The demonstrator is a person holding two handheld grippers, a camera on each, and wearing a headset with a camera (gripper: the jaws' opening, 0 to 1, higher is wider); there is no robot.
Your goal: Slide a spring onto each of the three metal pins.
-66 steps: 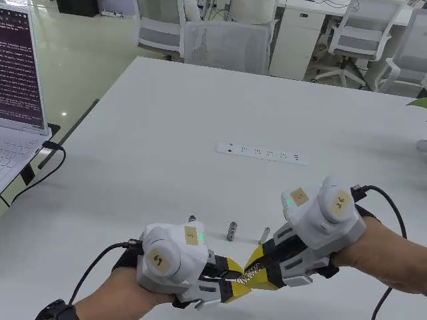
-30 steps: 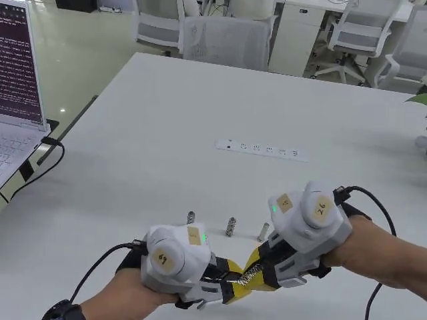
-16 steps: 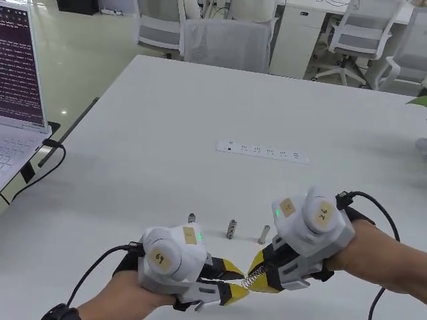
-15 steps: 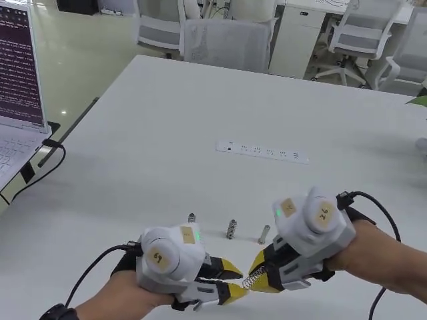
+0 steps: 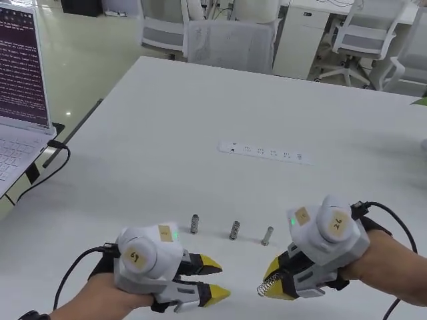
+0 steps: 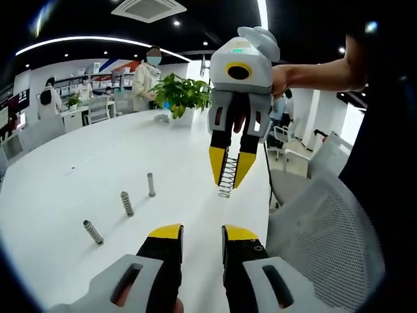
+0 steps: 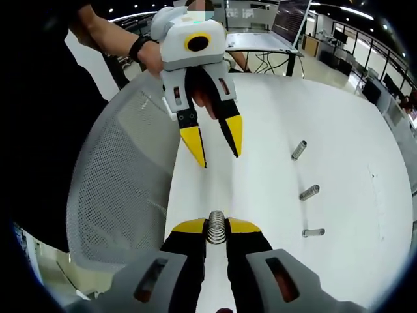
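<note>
between right gripper jaws, spring end-on, left gripper parted

Laptop cut off at left edge; spring rear hidden inside right gripper; pins too small, maybe two sprung.

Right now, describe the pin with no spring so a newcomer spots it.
On the white table, on the near side of the power strip, three pins stand in a row. The bare pin is the end one nearest the right tool, which grips a spring. Its shaft is smooth; the middle pin and left pin wear coils.
</note>
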